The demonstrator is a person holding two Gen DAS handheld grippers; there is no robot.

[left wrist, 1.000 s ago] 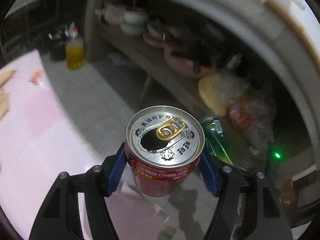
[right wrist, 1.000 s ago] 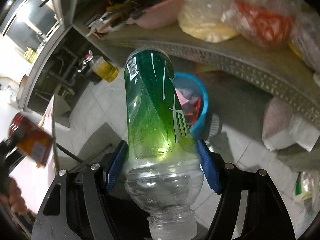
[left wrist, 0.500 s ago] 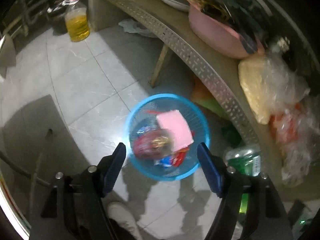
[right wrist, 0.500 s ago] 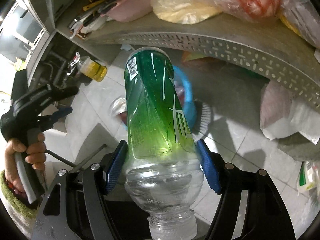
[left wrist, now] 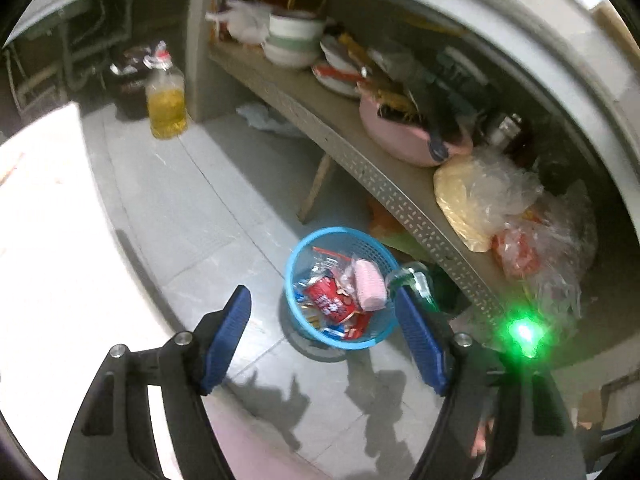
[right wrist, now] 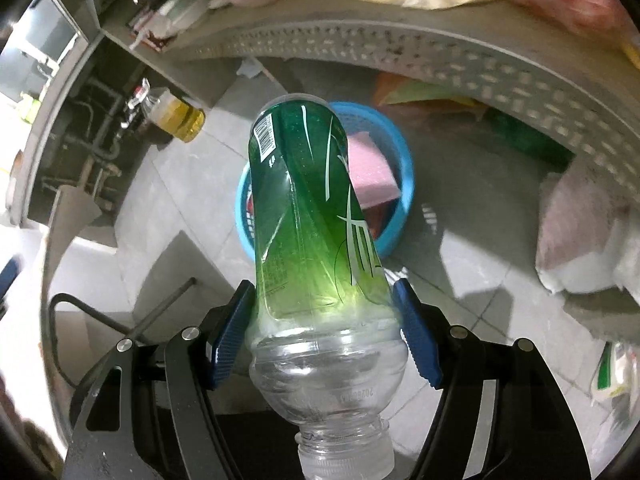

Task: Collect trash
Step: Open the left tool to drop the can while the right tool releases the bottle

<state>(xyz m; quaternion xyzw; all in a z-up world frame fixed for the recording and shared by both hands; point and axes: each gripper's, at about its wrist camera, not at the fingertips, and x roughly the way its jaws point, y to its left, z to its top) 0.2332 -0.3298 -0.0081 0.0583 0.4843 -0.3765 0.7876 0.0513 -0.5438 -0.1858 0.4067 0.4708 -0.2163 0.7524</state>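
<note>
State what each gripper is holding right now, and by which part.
The right gripper holds the green plastic bottle near its shoulder, at the label's lower edge, neck toward the camera. The left gripper holds nothing; its jaws stand open above the blue basket.

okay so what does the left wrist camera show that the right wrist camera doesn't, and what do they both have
Only the left wrist view shows the open, empty left gripper, a red drink can lying among wrappers in the basket, stacked white bowls on the shelf and a green light.

Only the right wrist view shows the right gripper clamped on a green-labelled clear plastic bottle, held neck toward the camera, plus a white sack on the floor.

Both show the round blue plastic basket with a pink block inside, and the yellow oil bottle.
</note>
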